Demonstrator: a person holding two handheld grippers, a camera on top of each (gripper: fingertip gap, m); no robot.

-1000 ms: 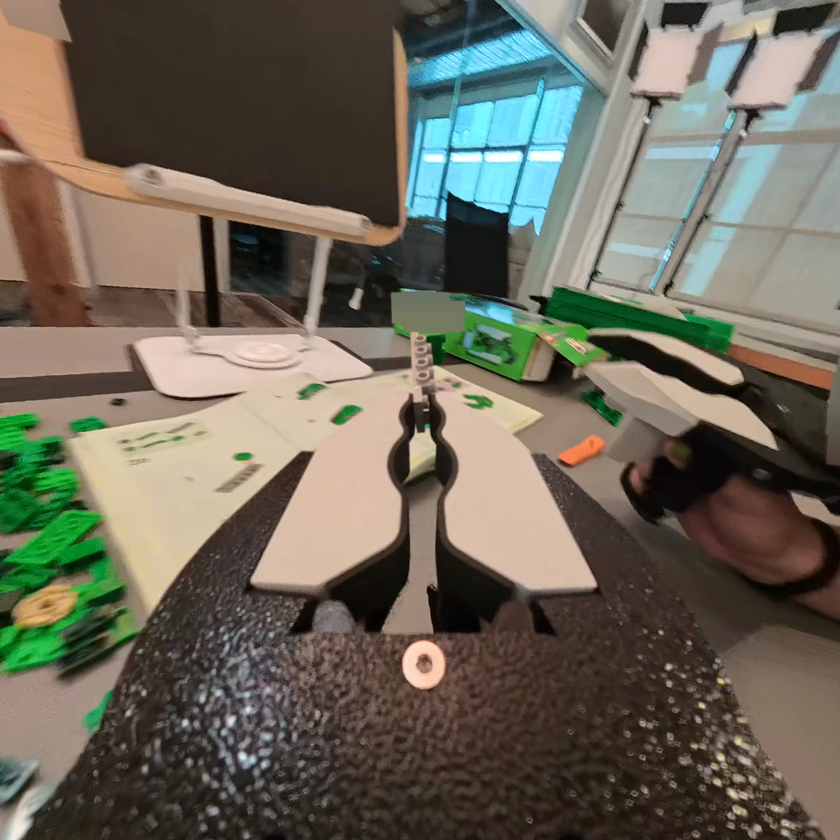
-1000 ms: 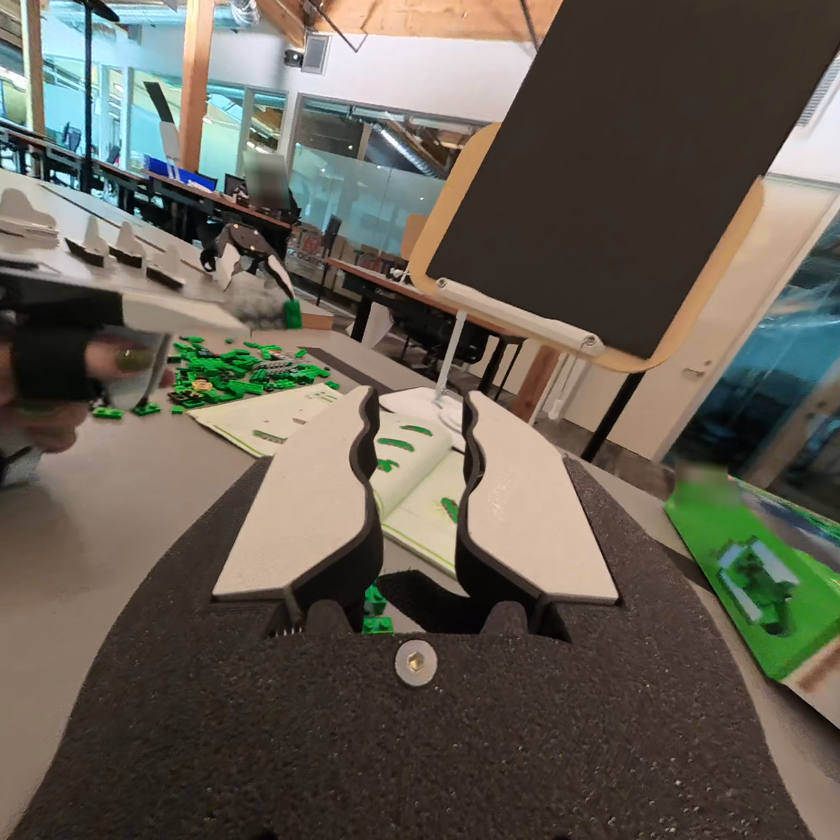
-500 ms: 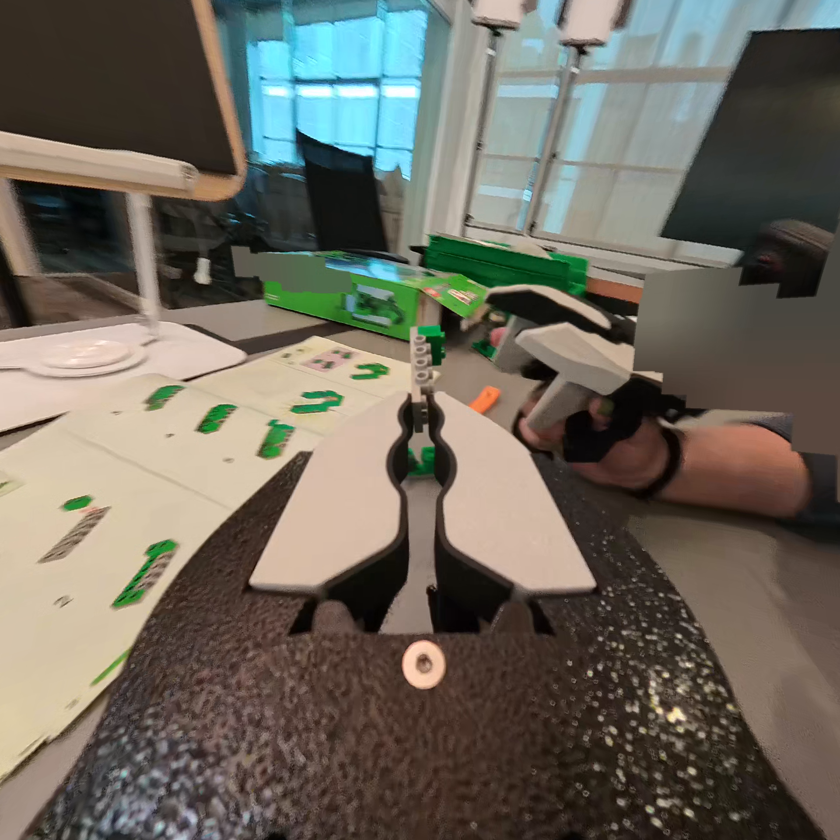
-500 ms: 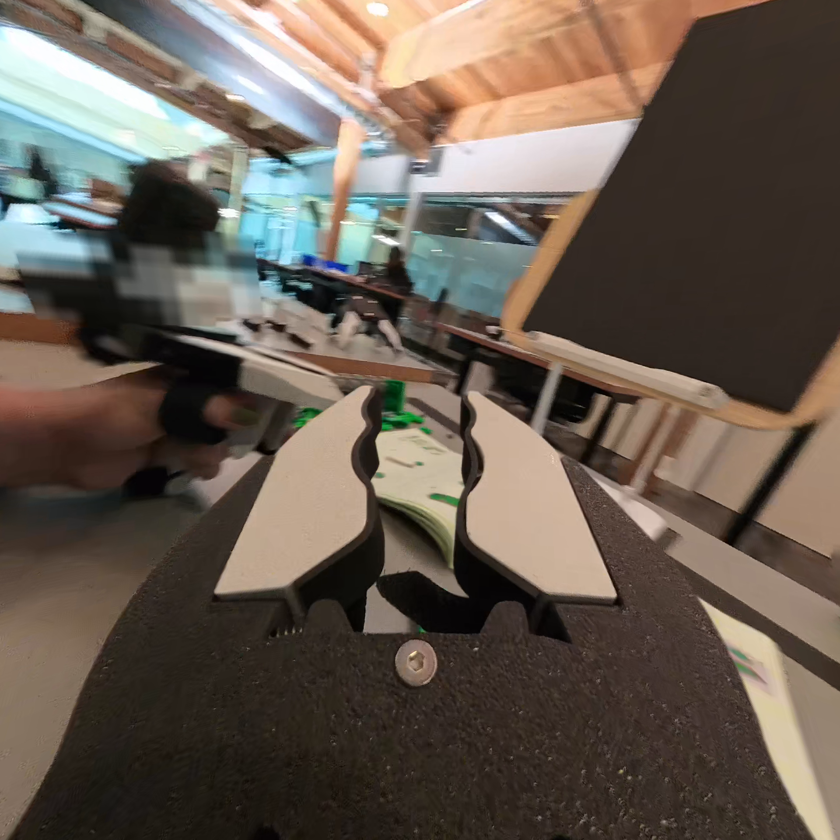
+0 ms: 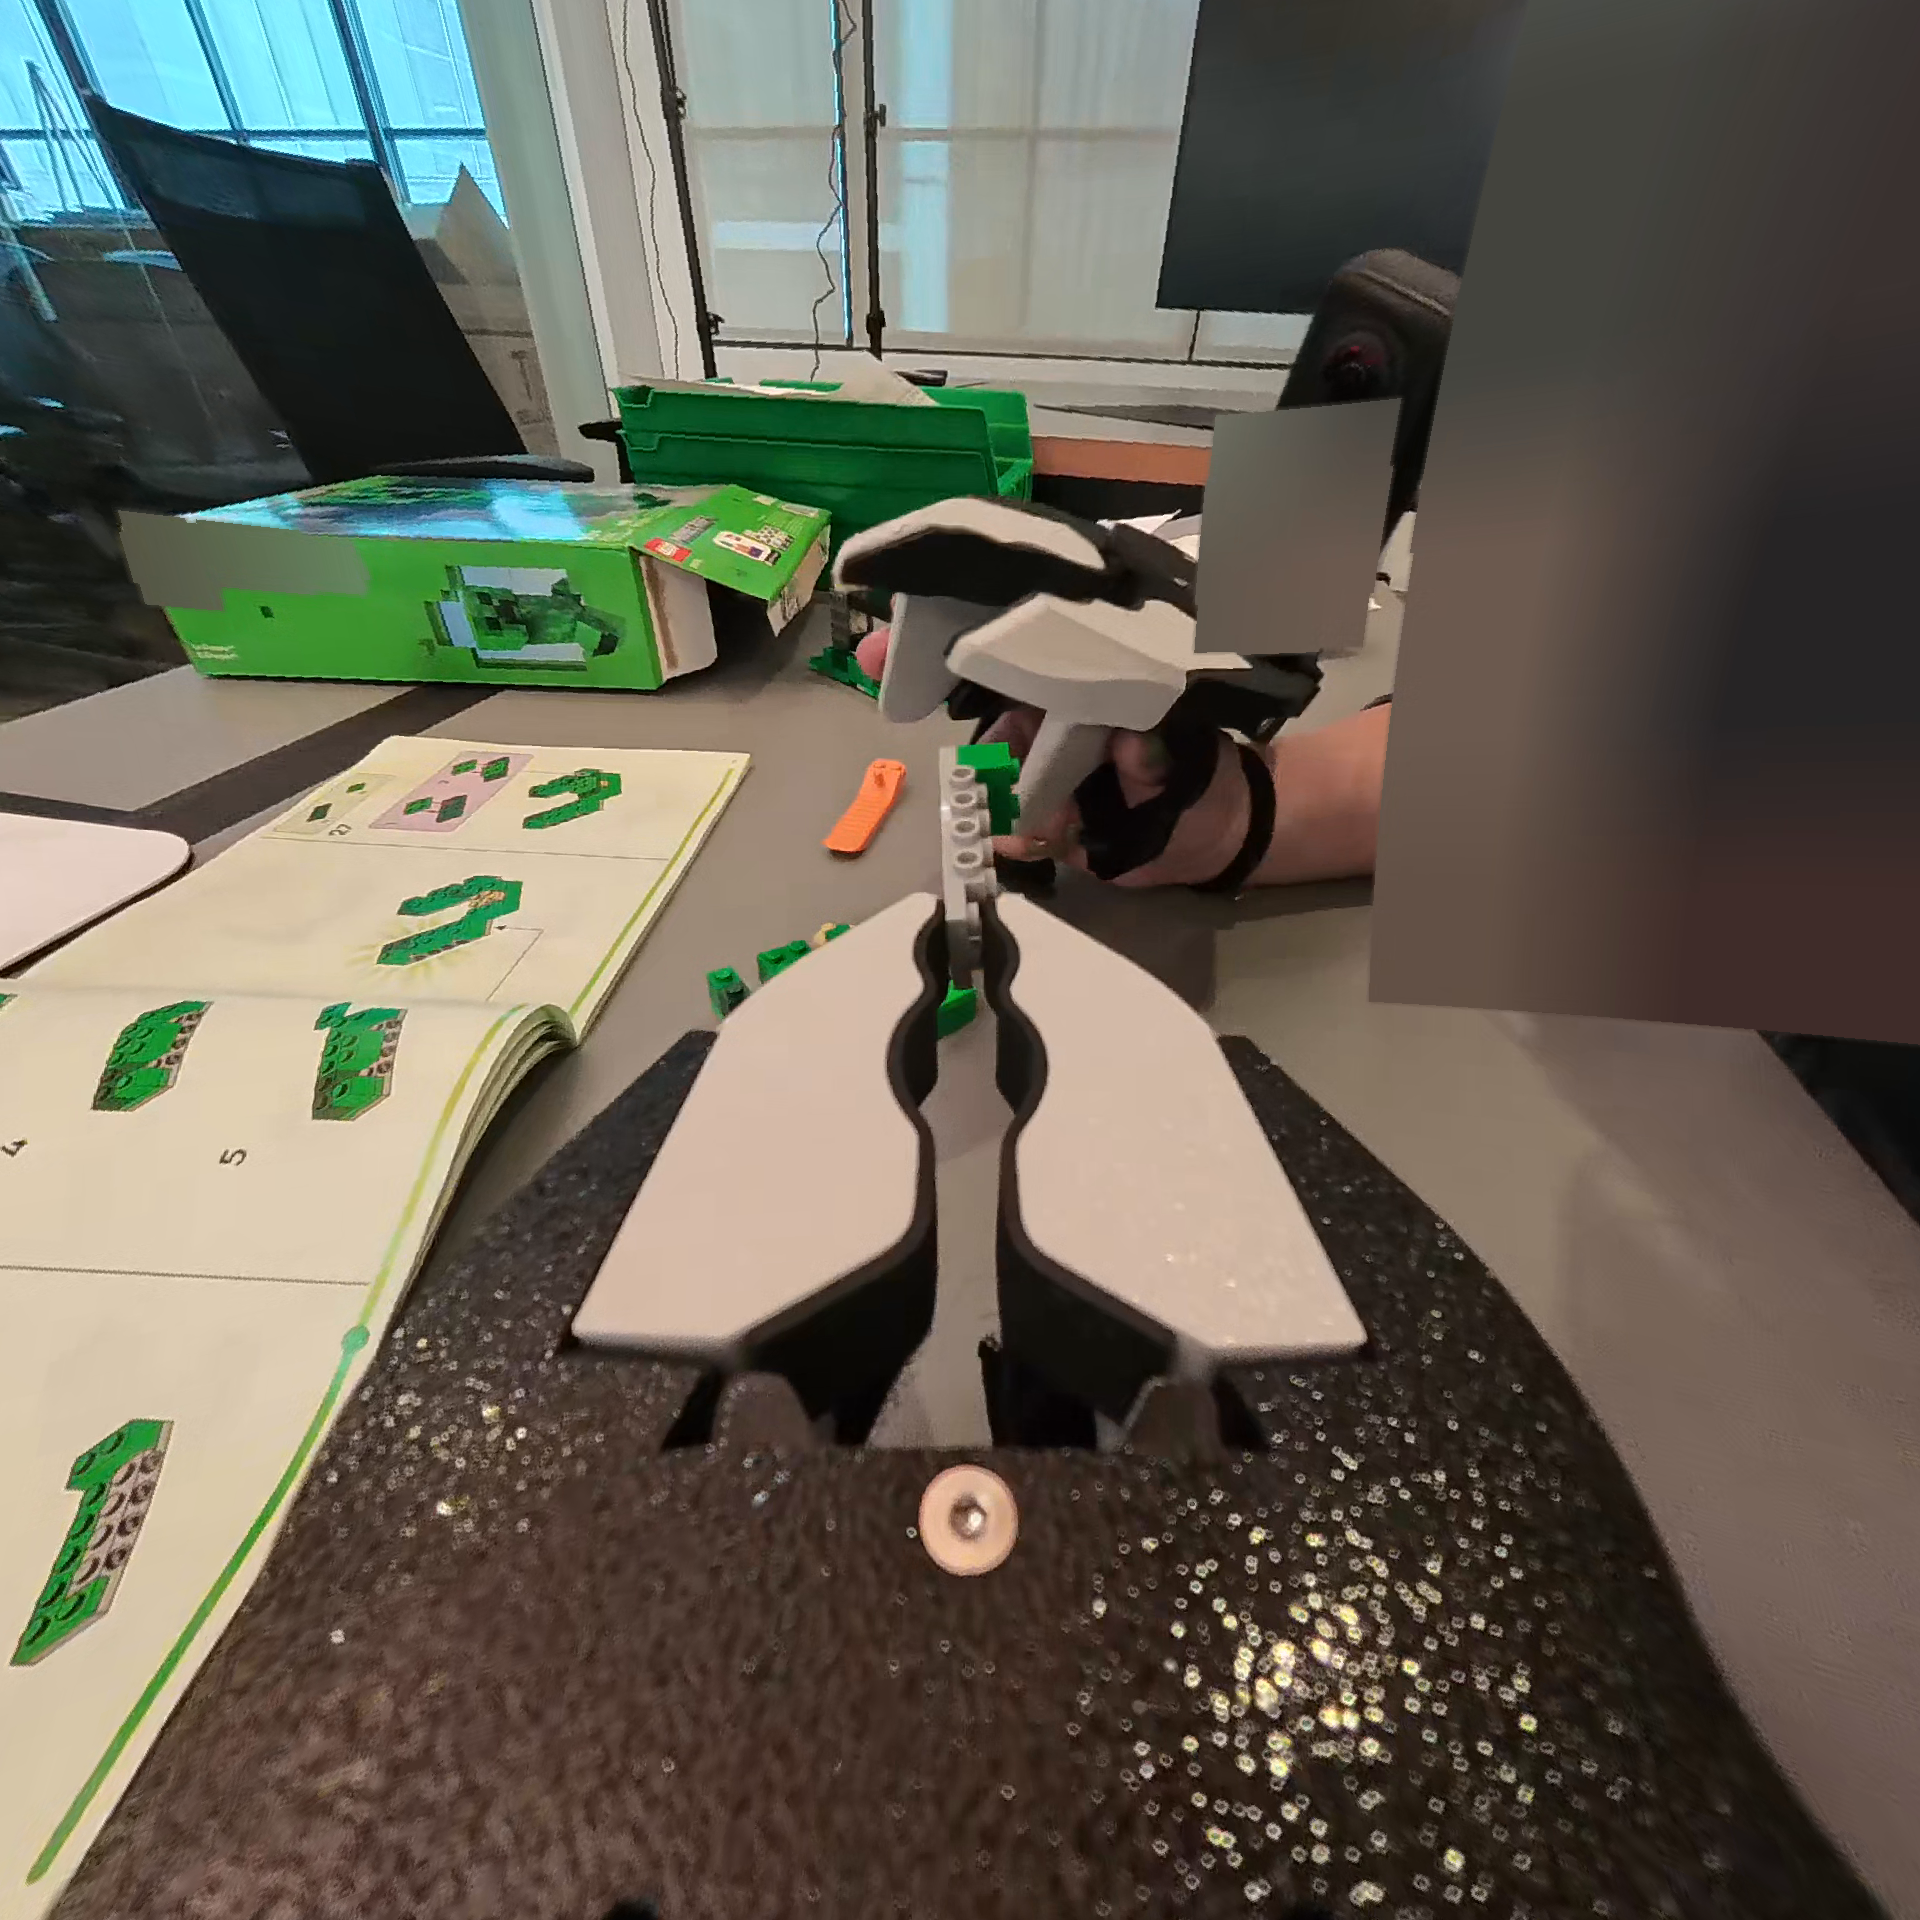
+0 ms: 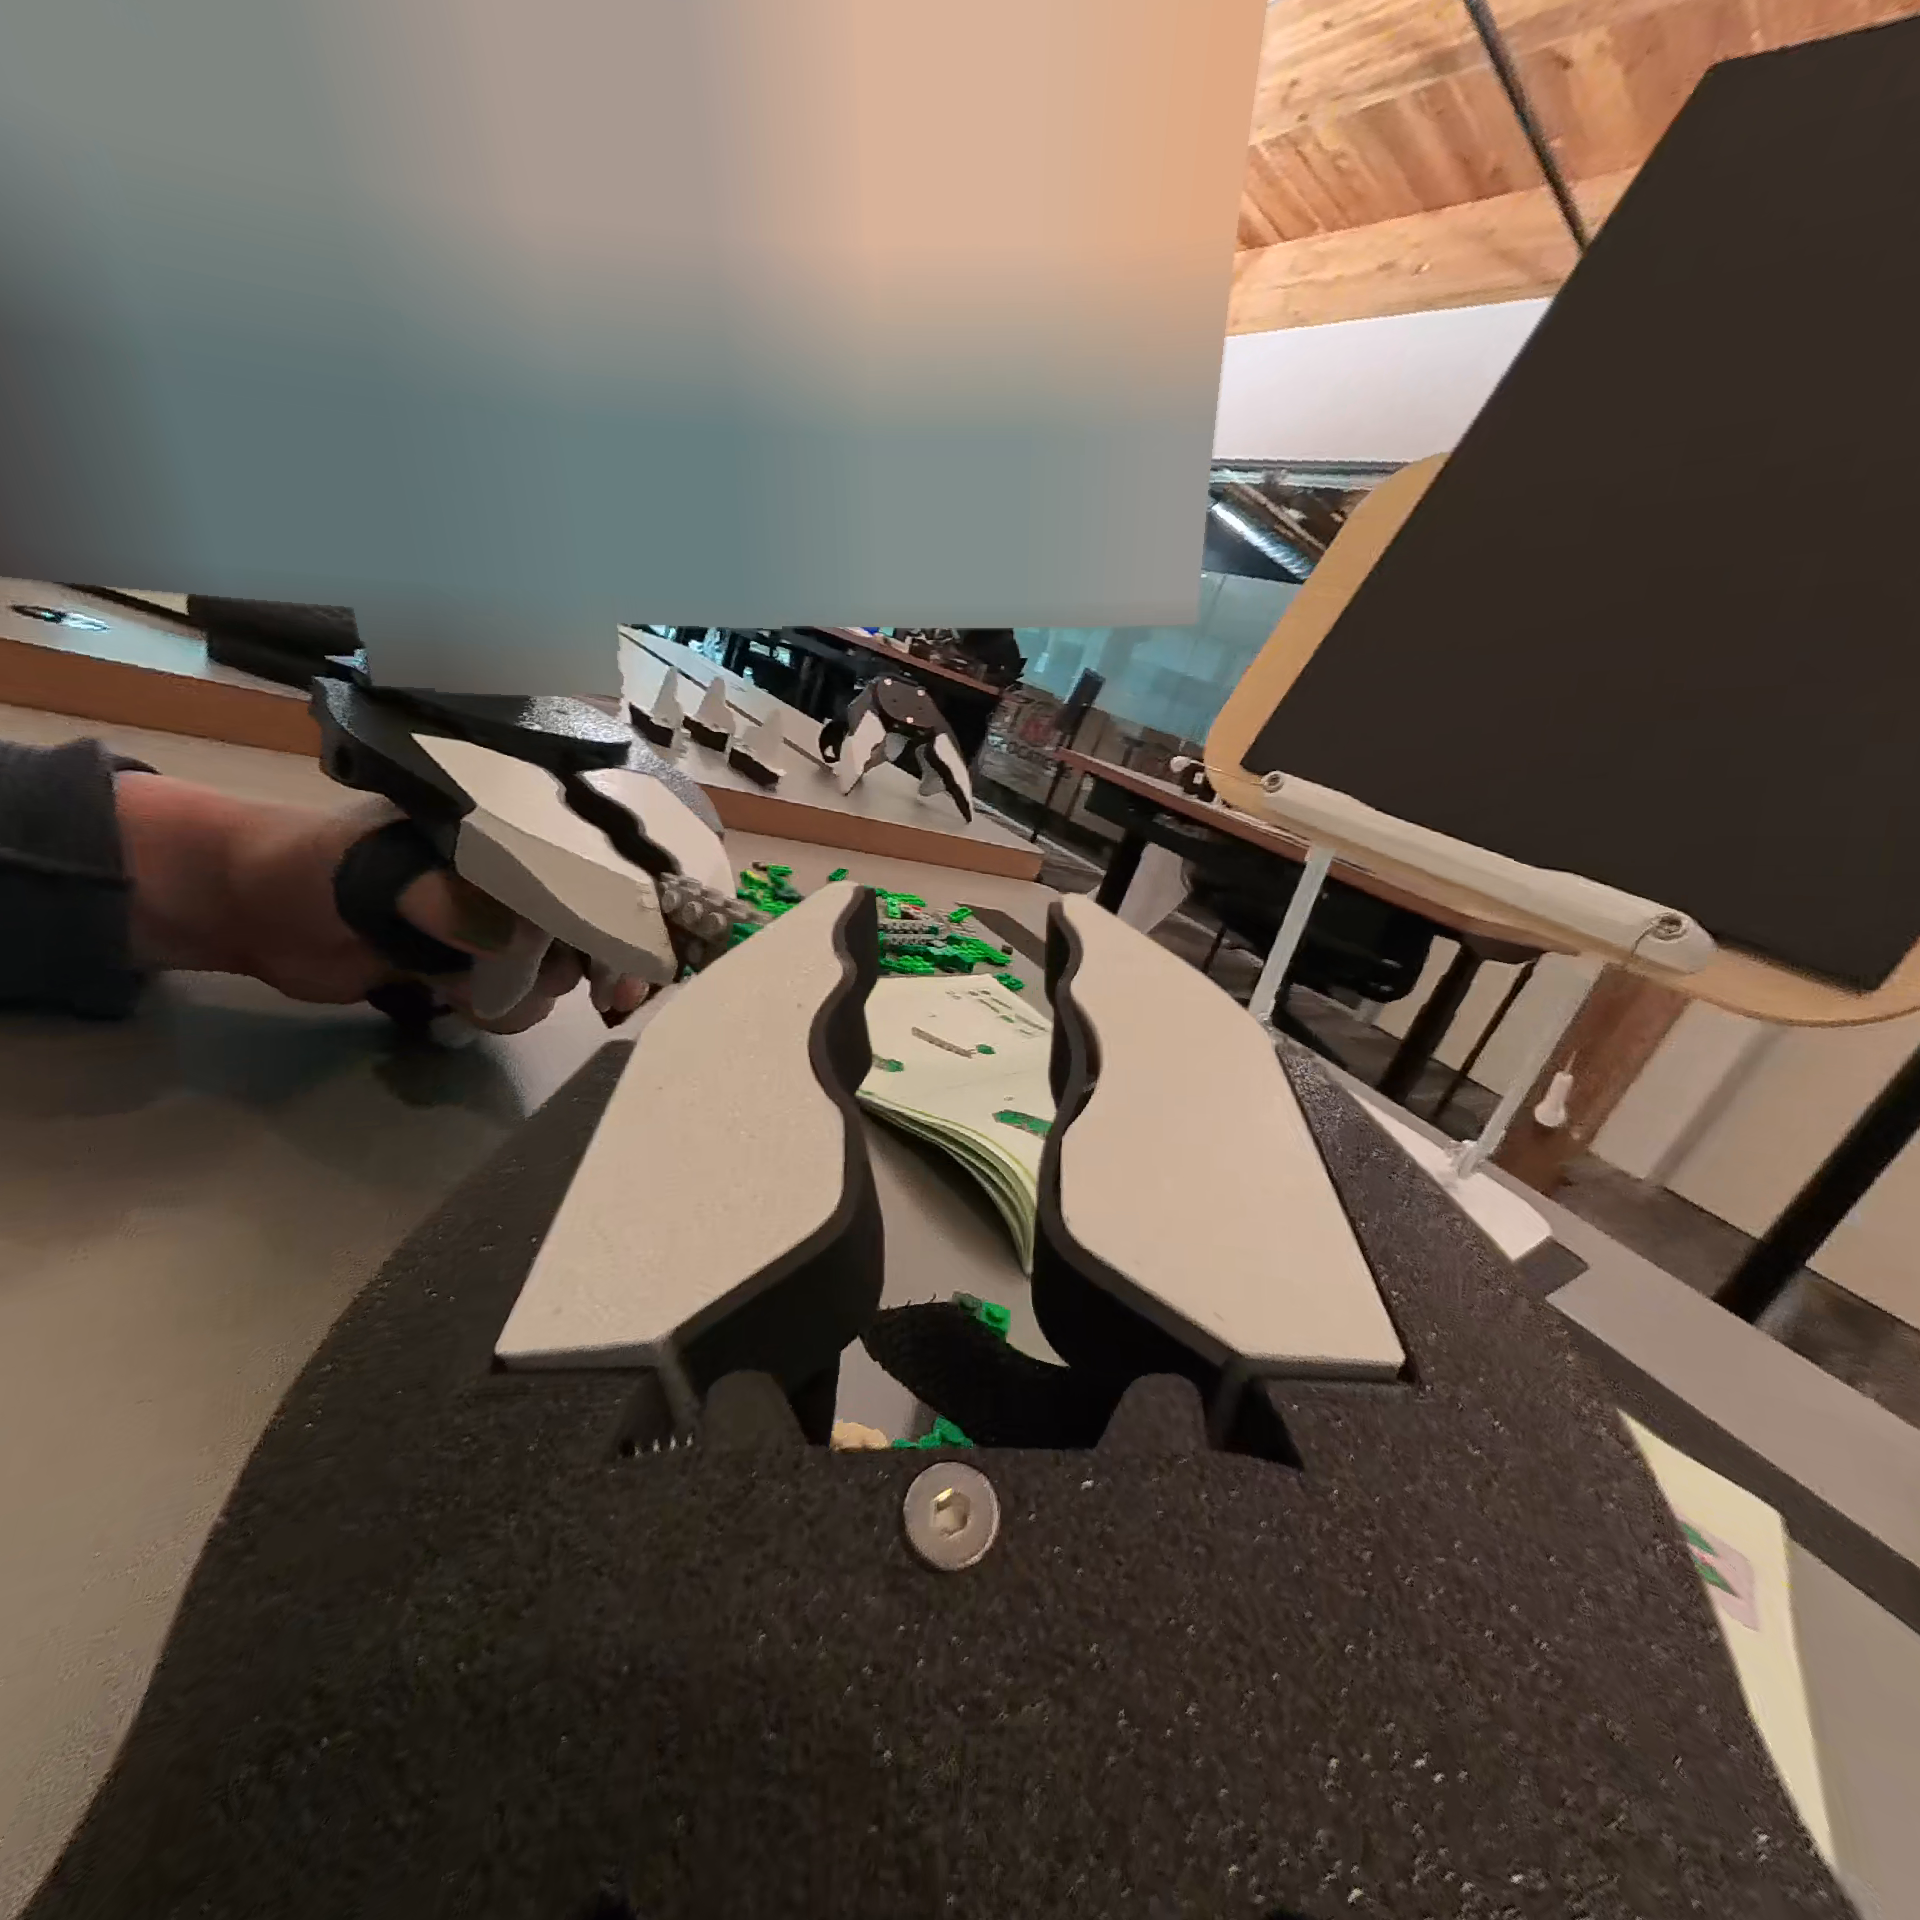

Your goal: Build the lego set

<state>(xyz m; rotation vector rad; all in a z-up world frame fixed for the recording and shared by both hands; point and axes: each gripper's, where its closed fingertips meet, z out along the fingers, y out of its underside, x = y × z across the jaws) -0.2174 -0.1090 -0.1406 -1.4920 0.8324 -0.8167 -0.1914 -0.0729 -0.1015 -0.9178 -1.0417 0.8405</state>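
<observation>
Since 1 second ago I have been swinging my left gripper (image 5: pixel 964 925) rightward, away from the loose green pile and over the open pale-green paper instruction booklet (image 5: pixel 312 1039), toward my right gripper (image 5: pixel 997 613).

Going left to right: the booklet is lying open on the matte grey table (image 5: pixel 1455 1195), showing glossy printed build steps. Behind it the green cardboard set box (image 5: pixel 416 613) is lying with its flap open. A small orange plastic brick separator (image 5: pixel 868 805) is resting near the middle. My left gripper's fingers are clamping a thin grey studded plastic plate (image 5: pixel 964 842), standing upright. My right gripper's fingers are standing apart, holding nothing.

I am judging the build as early: only small green studded sub-assemblies (image 5: pixel 769 966) are sitting just ahead of me, many pieces (image 6: pixel 914 945) are still lying loose, and the grey plate is not yet attached.
</observation>
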